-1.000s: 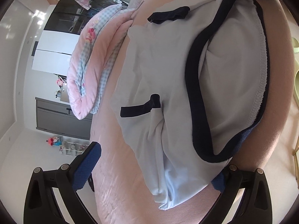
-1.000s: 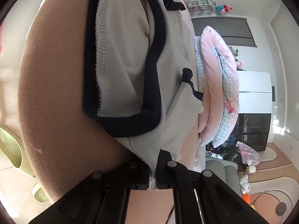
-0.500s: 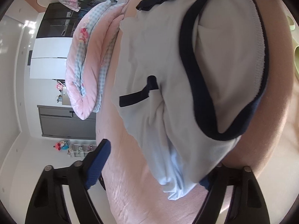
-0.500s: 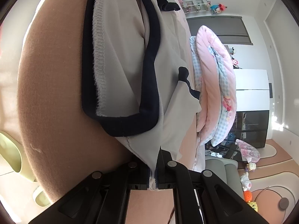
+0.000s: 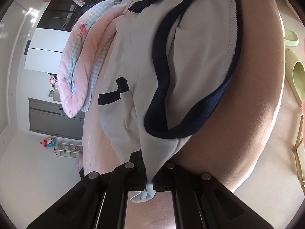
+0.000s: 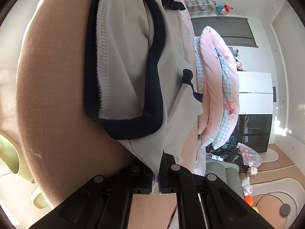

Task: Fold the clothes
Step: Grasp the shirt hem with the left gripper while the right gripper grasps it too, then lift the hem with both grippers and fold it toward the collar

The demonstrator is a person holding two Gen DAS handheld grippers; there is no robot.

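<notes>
A pale grey garment [image 5: 144, 61] with a dark navy waistband and navy pocket trims lies on a pink bed. In the left wrist view my left gripper [image 5: 149, 179] is shut on one near corner of it, and a tuft of cloth pokes out behind the jaws. The right wrist view shows the same garment [image 6: 131, 57], waistband gaping toward the camera. My right gripper [image 6: 156, 179] is shut on the other near corner, with the fabric pinched between the pads.
A folded pink and blue checked quilt [image 5: 80, 57] lies on the bed beside the garment. The pink bed sheet [image 5: 238, 114] drops off at its edge to the floor. Pale green slippers [image 5: 297, 76] rest there. White and dark cabinets [image 6: 253, 103] stand beyond, and toys lie on the floor.
My left gripper went from wide open around the garment's corner to shut on it, moving slightly onto the cloth. The right gripper kept its hold and stayed in place.
</notes>
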